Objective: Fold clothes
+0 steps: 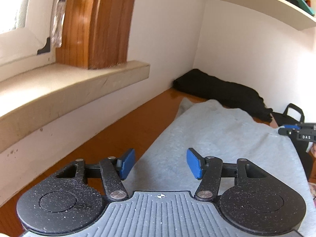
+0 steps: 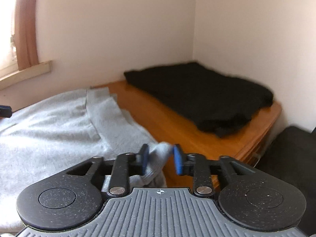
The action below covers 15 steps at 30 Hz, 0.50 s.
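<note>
Hovering over the near part of a grey garment [image 1: 217, 134], the left tool [image 1: 161, 165] has its blue pads well apart with nothing between them. In the left wrist view the garment lies spread on the wooden tabletop [image 1: 110, 138], a folded black garment [image 1: 223, 92] sits in the far corner against the white wall, and a windowsill [image 1: 75, 85] runs along the left. The right tool [image 1: 296, 132] shows at the right edge.

In the right wrist view, the right tool [image 2: 161, 159] has a bunched corner of the grey garment [image 2: 49, 122] between its pads; the left pad touches the cloth, the right pad stands just clear, so the jaws are not clamped. The black garment [image 2: 199, 96] lies far right on the tabletop [image 2: 177, 130].
</note>
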Tool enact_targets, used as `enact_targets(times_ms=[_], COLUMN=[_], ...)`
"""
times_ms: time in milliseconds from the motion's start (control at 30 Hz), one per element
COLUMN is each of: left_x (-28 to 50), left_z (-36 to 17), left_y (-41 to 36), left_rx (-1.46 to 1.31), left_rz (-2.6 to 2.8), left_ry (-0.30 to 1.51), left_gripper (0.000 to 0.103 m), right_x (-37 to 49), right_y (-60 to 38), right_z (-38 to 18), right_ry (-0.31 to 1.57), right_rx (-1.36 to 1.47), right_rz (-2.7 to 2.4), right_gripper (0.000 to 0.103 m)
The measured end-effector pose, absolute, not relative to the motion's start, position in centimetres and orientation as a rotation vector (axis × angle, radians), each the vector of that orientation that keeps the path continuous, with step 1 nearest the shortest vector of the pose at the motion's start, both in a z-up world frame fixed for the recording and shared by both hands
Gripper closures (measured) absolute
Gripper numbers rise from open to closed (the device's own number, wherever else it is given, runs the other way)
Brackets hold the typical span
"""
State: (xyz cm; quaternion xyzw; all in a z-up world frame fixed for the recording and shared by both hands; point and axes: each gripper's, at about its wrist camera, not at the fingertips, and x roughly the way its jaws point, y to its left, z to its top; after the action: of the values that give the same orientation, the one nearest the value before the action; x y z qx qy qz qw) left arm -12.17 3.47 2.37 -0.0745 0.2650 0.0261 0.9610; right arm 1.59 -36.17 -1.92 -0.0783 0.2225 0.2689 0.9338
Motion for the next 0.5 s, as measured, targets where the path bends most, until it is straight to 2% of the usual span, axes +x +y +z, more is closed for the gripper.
enact_targets(times_ms=[100, 267, 333, 400, 500], left_x=[-12.2, -11.8, -11.7, -11.6, -11.1], left_z=[2.6, 2.2, 2.0, 1.7, 0.9], left_y=[2.9, 1.6, 1.3, 1.1, 1.0], left_rx=[-0.148, -0.136, -0.133, -0.13, -0.12], left_rz=[0.023, -0.034, -0.052, -0.07, -0.068], left_ry=[0.523, 0.535, 0.54, 0.551, 0.585], left_gripper=[0.041, 0.044, 0.056, 0.063, 0.066], right_x=[0.6, -0.2, -0.4, -0.6, -1.5], right_y=[-35.6, -33.5, -32.8, -32.7, -32.4], right_z=[-0.8, -1.8, -2.9, -4.2, -5.1], right_ry=[0.373, 0.441, 0.452, 0.436, 0.376], right_rx=[-0.178, -0.169, -0.2, -0.226, -0.285], right_rz=[0.595, 0.76, 0.771, 0.771, 0.77], right_gripper=[0.062, 0.057, 0.056, 0.054, 0.053])
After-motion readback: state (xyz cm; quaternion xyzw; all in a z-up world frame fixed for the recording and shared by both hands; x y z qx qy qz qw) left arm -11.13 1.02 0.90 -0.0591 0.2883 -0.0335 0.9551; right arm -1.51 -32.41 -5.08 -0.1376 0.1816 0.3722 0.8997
